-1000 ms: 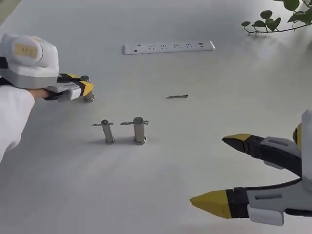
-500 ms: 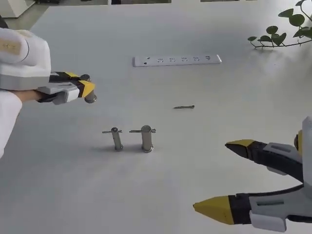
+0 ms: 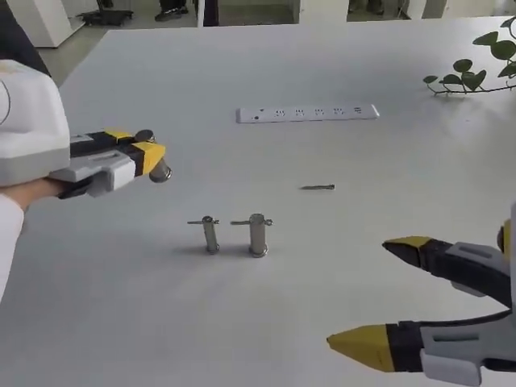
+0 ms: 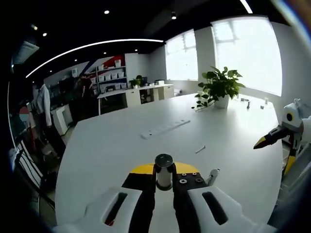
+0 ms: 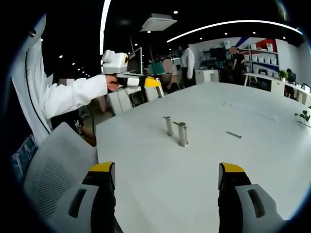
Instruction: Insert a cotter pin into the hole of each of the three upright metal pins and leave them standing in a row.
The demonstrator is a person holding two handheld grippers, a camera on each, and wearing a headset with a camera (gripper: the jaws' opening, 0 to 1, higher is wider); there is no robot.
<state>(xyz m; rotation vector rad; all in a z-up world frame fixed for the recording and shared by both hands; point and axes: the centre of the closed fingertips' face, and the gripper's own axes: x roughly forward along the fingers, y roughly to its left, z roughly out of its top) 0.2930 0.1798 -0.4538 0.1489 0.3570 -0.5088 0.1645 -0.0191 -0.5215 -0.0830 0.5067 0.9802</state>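
Metal pin [image 4: 164, 167] clamped between the left hand-held gripper [image 4: 164, 178] jaws.

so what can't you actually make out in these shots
- held metal pin: its hole; in the left gripper view the left claw covers the lower shaft
- thinner standing pin, thicker standing pin: how far their cotter pins go through; too small in the head view
- right claw: its rear, cut off by the head view's right edge
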